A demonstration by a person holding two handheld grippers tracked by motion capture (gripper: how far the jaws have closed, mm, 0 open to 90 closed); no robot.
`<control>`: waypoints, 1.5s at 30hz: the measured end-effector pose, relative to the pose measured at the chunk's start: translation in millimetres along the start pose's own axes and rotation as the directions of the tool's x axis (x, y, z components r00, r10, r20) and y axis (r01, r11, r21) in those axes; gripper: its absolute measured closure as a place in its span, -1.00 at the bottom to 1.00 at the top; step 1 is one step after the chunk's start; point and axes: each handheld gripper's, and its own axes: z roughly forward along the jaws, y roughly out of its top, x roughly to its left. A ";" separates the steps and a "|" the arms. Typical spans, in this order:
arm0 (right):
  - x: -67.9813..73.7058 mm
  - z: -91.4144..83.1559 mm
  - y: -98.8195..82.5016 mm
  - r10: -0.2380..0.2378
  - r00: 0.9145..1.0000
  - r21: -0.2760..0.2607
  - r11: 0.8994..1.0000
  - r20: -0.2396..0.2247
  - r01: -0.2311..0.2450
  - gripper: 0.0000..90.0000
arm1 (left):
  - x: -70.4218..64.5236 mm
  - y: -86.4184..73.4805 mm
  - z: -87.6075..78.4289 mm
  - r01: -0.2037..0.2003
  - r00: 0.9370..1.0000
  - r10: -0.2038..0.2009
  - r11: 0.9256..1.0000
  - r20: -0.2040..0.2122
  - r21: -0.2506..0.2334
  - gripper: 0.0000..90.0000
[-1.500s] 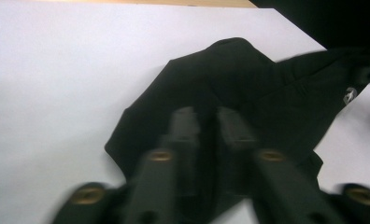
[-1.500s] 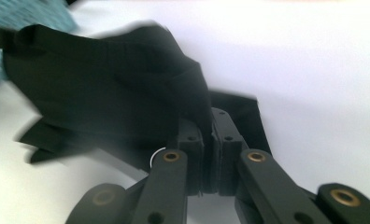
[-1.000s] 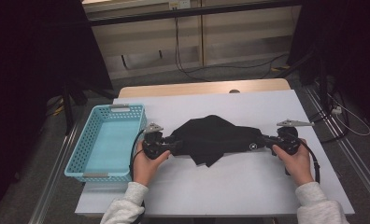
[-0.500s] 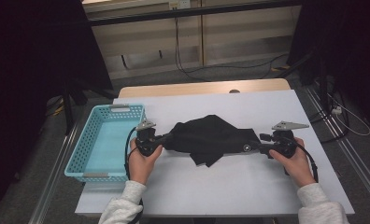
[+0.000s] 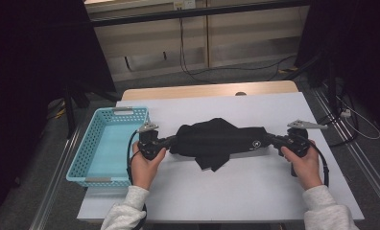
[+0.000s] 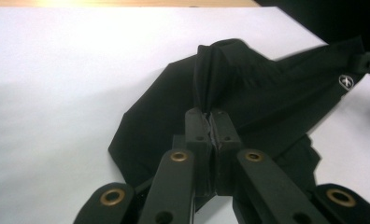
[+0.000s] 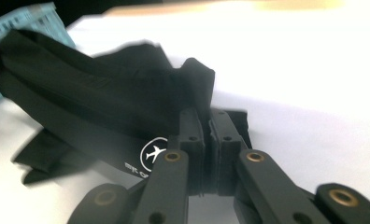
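In the left gripper view, the jaws of the left gripper [image 6: 210,122] are seen pressed together on a bunched fold of the black garment [image 6: 248,102], with only a thin line of cloth between the pads. In the right gripper view, the jaws of the right gripper [image 7: 207,126] are likewise clamped on the garment's other end [image 7: 103,107], after having just been closing, and a gathered tuft of cloth is pinched between them. A small white aeroplane logo [image 7: 153,152] in a circle is shown on the dark band just left of those jaws.

From the high view, the garment [image 5: 219,139] is seen stretched between the two grippers across the middle of the white counter [image 5: 255,187]. Its upper band is pulled into a fairly straight line from left to right, while a loose flap is left hanging toward the near edge and resting on the counter. The left gripper [image 5: 171,141] is held at the garment's left end, the right gripper [image 5: 269,139] at its right end, and both are gripped by hands in light sleeves coming in from the near side.

A light blue basket [image 5: 89,163] is placed on the left part of the counter, just beside the left hand [image 5: 145,165], apart from the garment
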 end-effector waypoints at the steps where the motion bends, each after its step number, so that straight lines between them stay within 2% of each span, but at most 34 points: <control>1: 0.7 -3.9 2.5 0.000 1.000 -0.017 1.000 0.000 0.000 0.91 | 0.0 0.0 0.0 0.000 1.000 0.000 1.000 0.000 0.000 0.96; 5: 2.9 -13.7 9.0 -0.016 1.000 -0.061 0.998 -0.008 0.015 0.91 | 0.9 1.7 -2.3 0.001 1.000 -0.001 0.999 0.003 -0.050 0.96; 7: 1.1 -17.0 9.0 0.006 1.000 -0.087 0.996 -0.027 -0.008 0.91 | -0.2 3.4 -4.9 -0.001 1.000 0.002 0.997 0.006 -0.080 0.96; 10: -0.5 -18.4 6.7 0.006 1.000 -0.073 0.997 -0.014 -0.007 0.91 | -0.8 4.9 -6.2 0.003 1.000 -0.003 0.996 0.008 -0.085 0.97; 11: -0.7 -18.2 5.8 0.000 1.000 -0.062 0.998 -0.003 0.000 0.91 | -0.6 4.8 -6.1 0.008 1.000 -0.007 0.997 0.006 -0.083 0.97; 15: -1.7 -19.0 4.8 0.012 1.000 -0.066 0.998 -0.008 -0.013 0.91 | 0.9 3.8 -6.7 0.016 1.000 -0.016 0.997 0.001 -0.081 0.97; 18: -1.0 -19.1 3.9 0.000 1.000 -0.060 0.998 -0.012 0.000 0.91 | 0.4 3.8 -6.0 0.022 1.000 -0.021 0.997 0.020 -0.078 0.97; 26: -2.1 -18.6 3.7 -0.001 1.000 -0.057 0.998 -0.002 0.001 0.90 | -0.4 5.8 -5.3 0.033 0.999 -0.031 0.997 0.027 -0.066 0.97; 29: -0.5 -18.9 4.5 -0.011 1.000 -0.061 0.998 -0.006 0.010 0.90 | -1.4 7.6 -5.5 0.024 0.999 -0.023 0.998 0.026 -0.059 0.97; 33: 0.0 -18.7 3.6 -0.015 1.000 -0.047 0.999 -0.004 0.015 0.90 | -0.7 11.1 -6.2 0.040 0.999 -0.038 0.998 0.037 -0.054 0.97; 40: 3.6 -19.8 9.9 -0.086 0.996 -0.028 0.996 0.010 0.086 0.90 | -1.7 16.6 -5.3 0.038 0.999 -0.036 0.998 0.031 -0.051 0.97; 45: 3.7 -18.1 18.0 -0.096 0.995 -0.030 0.995 0.011 0.097 0.90 | 0.3 24.0 -8.0 0.038 0.999 -0.037 0.998 0.018 -0.059 0.97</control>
